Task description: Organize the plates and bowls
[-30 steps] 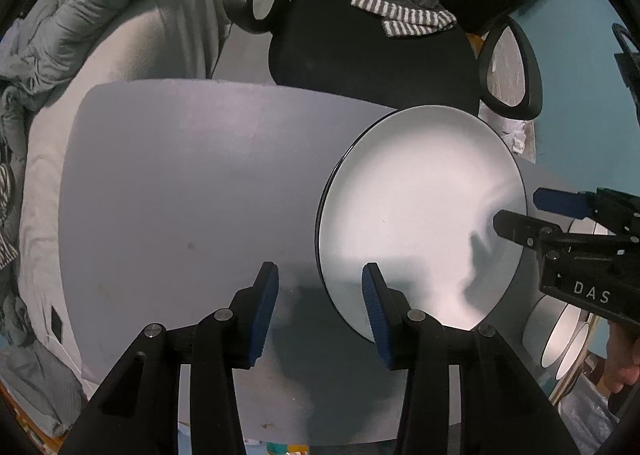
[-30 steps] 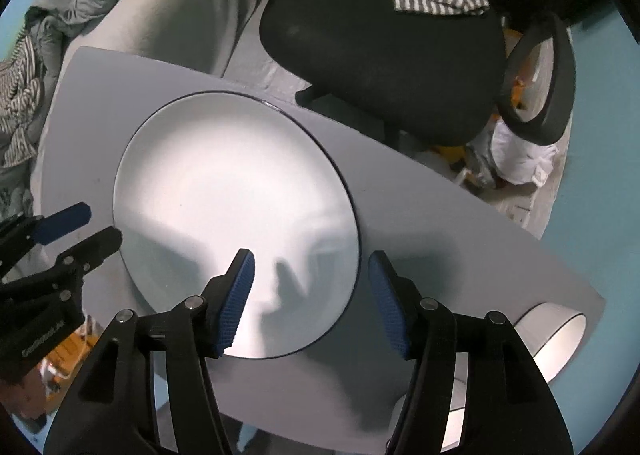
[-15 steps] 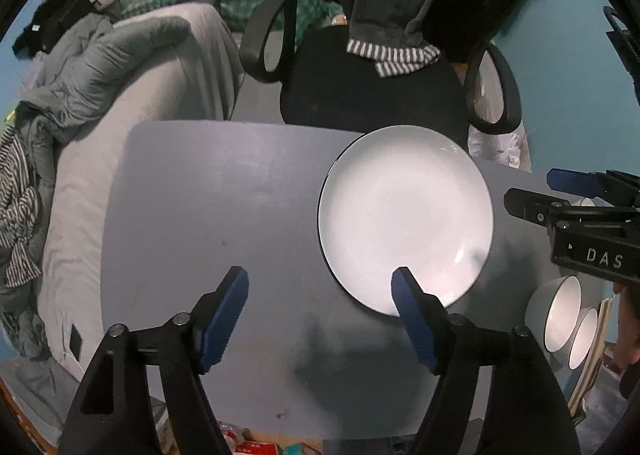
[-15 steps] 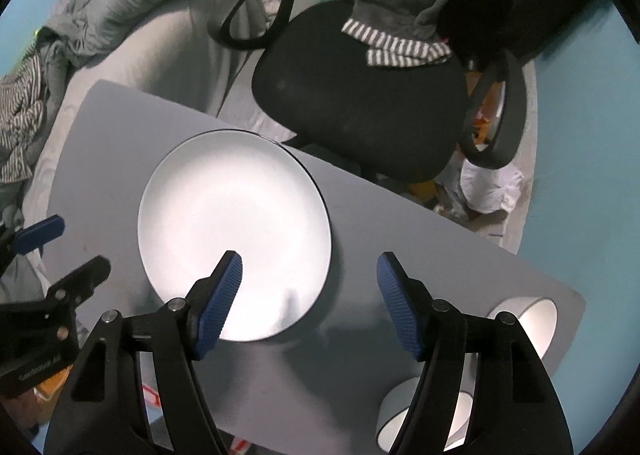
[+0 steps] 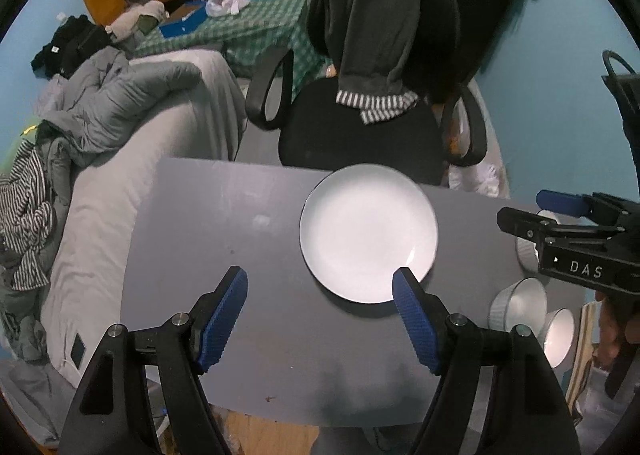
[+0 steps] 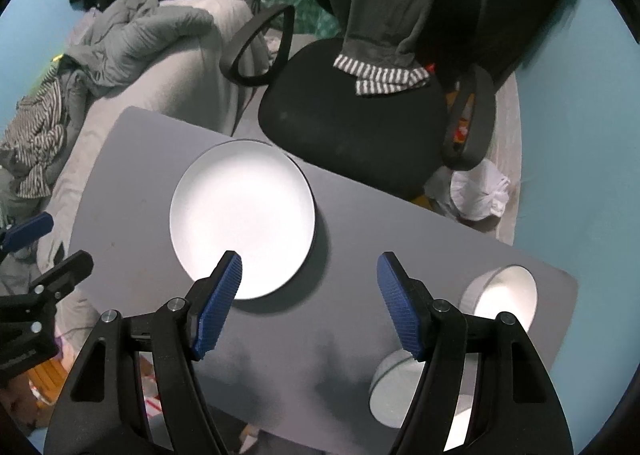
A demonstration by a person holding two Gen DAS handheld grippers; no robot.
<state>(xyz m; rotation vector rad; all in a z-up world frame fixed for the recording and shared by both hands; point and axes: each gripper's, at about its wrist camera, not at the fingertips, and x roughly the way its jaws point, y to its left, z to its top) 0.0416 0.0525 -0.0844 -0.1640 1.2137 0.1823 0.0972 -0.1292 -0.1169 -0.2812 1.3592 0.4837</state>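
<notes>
Here my left gripper (image 5: 320, 309) and right gripper (image 6: 310, 305) hang high above the table (image 5: 208, 215), jaws just opened and empty — the plate (image 5: 368, 231) lies flat mid-table, released, the bowls (image 6: 500, 295) grouped at its right edge.

A black office chair (image 5: 360, 135) stands behind the grey table (image 5: 224, 223), a grey garment (image 5: 380, 23) draped over its back; a clothes-heaped bed (image 5: 120, 143) lies alongside.
</notes>
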